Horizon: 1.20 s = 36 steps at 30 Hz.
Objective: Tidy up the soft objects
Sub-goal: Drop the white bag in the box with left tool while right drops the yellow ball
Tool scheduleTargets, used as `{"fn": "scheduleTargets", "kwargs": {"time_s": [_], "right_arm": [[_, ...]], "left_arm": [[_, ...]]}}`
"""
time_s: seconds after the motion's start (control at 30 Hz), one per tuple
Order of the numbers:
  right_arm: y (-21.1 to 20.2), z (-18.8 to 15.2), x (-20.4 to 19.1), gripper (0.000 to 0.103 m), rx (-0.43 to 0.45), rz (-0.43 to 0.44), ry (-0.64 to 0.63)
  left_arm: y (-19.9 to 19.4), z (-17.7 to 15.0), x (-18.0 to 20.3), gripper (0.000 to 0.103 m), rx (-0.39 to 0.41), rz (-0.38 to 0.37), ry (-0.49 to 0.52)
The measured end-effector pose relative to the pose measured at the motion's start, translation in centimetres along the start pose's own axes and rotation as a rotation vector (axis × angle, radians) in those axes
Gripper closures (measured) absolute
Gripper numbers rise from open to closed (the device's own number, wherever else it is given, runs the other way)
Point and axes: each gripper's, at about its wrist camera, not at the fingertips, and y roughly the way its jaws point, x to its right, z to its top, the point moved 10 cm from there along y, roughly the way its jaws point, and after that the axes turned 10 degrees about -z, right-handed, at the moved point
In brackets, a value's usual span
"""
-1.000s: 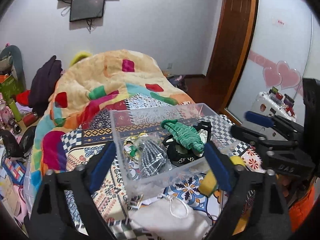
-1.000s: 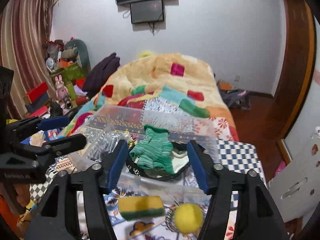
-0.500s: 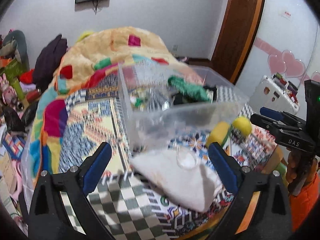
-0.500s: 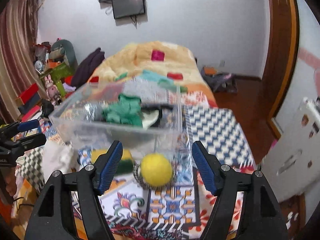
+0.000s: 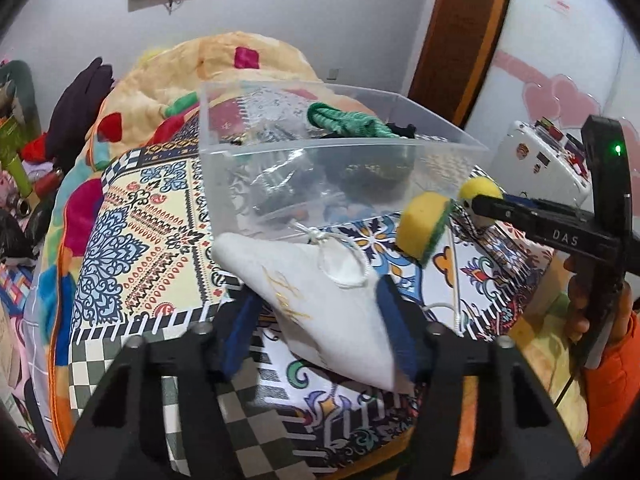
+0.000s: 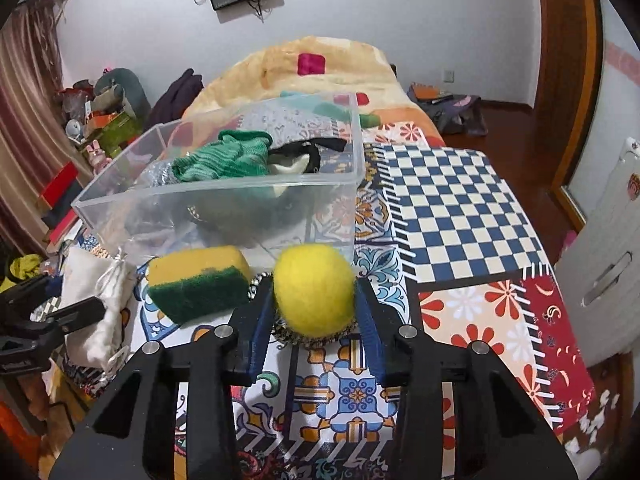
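Observation:
A clear plastic bin [image 5: 400,146] [image 6: 224,196] stands on the patterned bed cover and holds a green knit item [image 6: 224,160] [image 5: 344,122], dark items and a plastic bag. My left gripper [image 5: 316,312] is shut on a white drawstring pouch [image 5: 316,296], which also shows in the right wrist view [image 6: 94,304]. My right gripper [image 6: 314,306] is shut on a yellow felt ball [image 6: 314,292] [image 5: 478,192], which rests over a small patterned coaster. A yellow and green sponge [image 6: 200,280] [image 5: 424,230] lies between pouch and ball, in front of the bin.
A rolled colourful blanket [image 6: 320,64] lies behind the bin. Clutter and toys [image 6: 96,120] line the left wall. A white cabinet [image 6: 600,280] stands right of the bed, and a wooden door frame [image 5: 460,40] behind. The bed's checkered patch [image 6: 452,208] lies right of the bin.
Both grippers came down and forward and closed: the left onto the white pouch, the right onto the yellow ball. The bin now sits just beyond them.

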Motion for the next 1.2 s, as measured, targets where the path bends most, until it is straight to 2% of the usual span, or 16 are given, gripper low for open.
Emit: {"fn": "scheduleTargets", "kwargs": {"time_s": [0.07,0.17,0.4,0.47,0.9,1.0,1.2], "right_arm": [[-0.7,0.0,-0.4,0.067,0.014,0.015,-0.01],[-1.3,0.1,-1.0,0.067,0.025,0.045,-0.013],[-3.8,1.1,-2.2,0.067,0.091,0.079,-0.031],[-4.4,1.8,-2.5,0.067,0.111,0.088,-0.033],[-6.5,6.4,-4.4,0.067,0.236,0.106,-0.038],[-5.8,7.3,-4.4,0.067,0.244,0.096,-0.031],[-3.3,8.7,-3.9,0.067,0.225,0.05,-0.006]], "left_arm": [[-0.2,-0.1,0.5,0.063,0.004,0.005,0.023],[-0.7,0.0,0.9,0.074,0.015,0.009,0.042],[-3.4,1.7,1.6,0.086,0.094,-0.001,0.057],[-4.2,2.3,1.6,0.097,0.121,0.003,0.06],[-8.4,9.3,0.8,0.099,0.301,0.003,0.055],[-8.7,11.3,0.6,0.099,0.343,0.021,0.062],[-7.2,13.9,0.3,0.099,0.364,0.041,0.07]]}}
